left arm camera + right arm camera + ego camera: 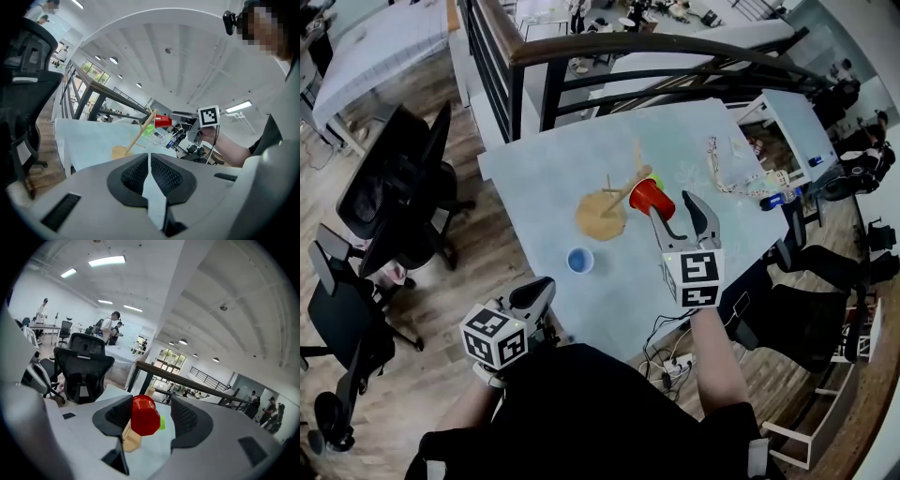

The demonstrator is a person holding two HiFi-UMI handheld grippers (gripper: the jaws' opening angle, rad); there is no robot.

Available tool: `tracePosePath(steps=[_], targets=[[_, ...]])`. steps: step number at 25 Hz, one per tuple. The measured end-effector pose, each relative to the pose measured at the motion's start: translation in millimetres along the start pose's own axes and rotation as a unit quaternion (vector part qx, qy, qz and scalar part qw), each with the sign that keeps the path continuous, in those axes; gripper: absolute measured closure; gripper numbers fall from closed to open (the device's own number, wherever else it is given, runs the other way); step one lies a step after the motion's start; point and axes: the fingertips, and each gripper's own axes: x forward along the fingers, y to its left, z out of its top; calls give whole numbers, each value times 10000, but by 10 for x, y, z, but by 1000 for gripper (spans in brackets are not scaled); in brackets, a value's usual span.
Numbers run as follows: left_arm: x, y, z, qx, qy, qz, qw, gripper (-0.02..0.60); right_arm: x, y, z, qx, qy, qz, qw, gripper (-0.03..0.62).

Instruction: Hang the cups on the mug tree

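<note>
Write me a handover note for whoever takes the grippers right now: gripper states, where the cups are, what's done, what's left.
Left gripper: shut, empty, by the near table edge.
Right gripper: open, jaws either side of the red cup, not clamping it.
Red cup: at the tip of a peg on the mug tree. It looks hung, but check it is seated before backing off.
Green cup: by the tree, beyond the red one. Can't tell if it hangs.
Blue cup: standing on the table, on the near side of the tree.
Left to do: hang the blue cup, confirm the green.
</note>
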Motion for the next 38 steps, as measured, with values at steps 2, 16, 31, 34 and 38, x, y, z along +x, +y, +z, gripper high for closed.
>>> tracePosePath(steps=[2, 16, 31, 34, 38], targets=[[39, -25, 7, 33, 30, -28, 10000, 557, -104, -19, -17, 193, -127, -27, 9997, 318], [212, -323, -43, 231, 258, -88, 9994, 557, -754, 47, -335, 1623, -675, 344, 9838, 318], [298, -949, -51, 536, 330, -172, 9979, 557, -1130, 663, -977, 3232, -448, 1172, 9380, 380], [330, -1160, -48, 896, 335, -188, 9952, 557, -1270, 725, -973, 3353, -520, 1288, 9318, 402], [354, -1362, -66, 1237, 356, -217, 9914, 557, -1409, 770, -897, 3489, -690, 1374, 9245, 447]])
